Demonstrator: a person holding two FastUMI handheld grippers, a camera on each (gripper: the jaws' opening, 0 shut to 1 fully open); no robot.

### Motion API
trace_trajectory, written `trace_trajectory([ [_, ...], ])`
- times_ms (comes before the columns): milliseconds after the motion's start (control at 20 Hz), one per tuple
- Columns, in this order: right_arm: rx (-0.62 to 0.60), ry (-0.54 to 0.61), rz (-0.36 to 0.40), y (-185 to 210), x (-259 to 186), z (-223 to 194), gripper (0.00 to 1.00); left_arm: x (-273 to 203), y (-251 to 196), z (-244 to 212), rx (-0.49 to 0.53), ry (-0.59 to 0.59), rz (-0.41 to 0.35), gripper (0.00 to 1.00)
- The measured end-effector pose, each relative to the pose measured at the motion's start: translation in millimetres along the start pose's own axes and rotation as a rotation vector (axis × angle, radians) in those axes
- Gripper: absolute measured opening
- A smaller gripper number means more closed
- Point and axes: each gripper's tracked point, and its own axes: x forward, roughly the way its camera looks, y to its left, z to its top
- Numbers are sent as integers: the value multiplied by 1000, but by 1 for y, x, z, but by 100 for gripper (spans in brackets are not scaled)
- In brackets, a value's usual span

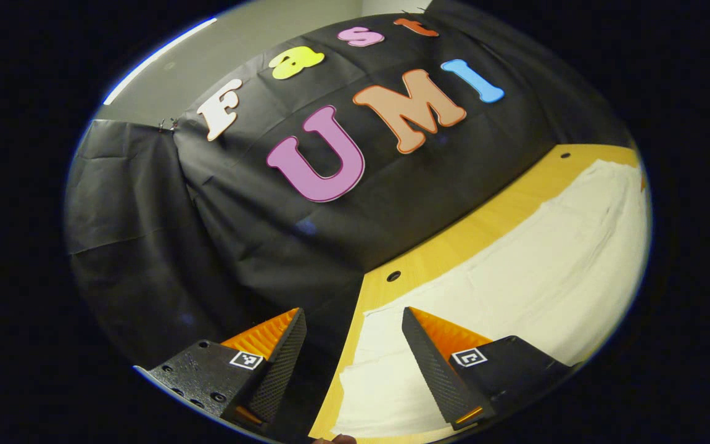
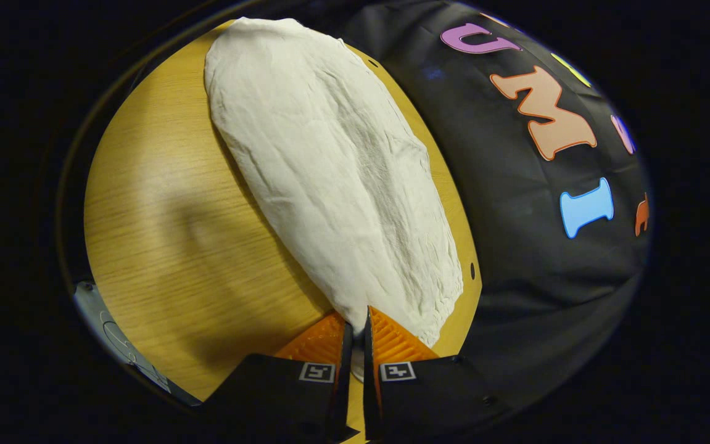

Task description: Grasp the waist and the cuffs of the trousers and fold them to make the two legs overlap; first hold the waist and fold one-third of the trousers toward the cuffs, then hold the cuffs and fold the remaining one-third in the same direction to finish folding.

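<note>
Trousers (image 2: 336, 179) pinched by right gripper (image 2: 355, 320), left gripper (image 1: 351, 320) spread

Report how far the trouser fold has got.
Done: the white trousers lie on the wooden table as one long narrow strip, so the legs seem already overlapped. In hand: the right hand-held gripper is pinched on one end's edge; the left hand-held gripper hangs open over the other end, gripping nothing. Left: both one-third folds.
</note>
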Motion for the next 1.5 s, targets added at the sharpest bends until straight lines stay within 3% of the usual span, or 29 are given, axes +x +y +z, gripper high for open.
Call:
trace_trajectory([
  [450,-5,5,-16,0,0,0,16,-27,-23,-93,220,142,-149,97],
  [800,-13,3,-25,-1,0,1,13,-49,-33,-154,383,249,-273,97],
  [950,-20,4,-32,-1,0,0,13,-59,-44,-173,510,269,-363,97],
  [1100,-23,3,-37,-1,0,1,16,-78,-63,-198,560,319,-480,97],
  [1350,-28,1,-40,-1,1,1,13,-72,-67,-204,583,341,-506,97],
  [1500,-30,0,-45,-1,0,1,13,-61,-73,-203,655,312,-544,93],
])
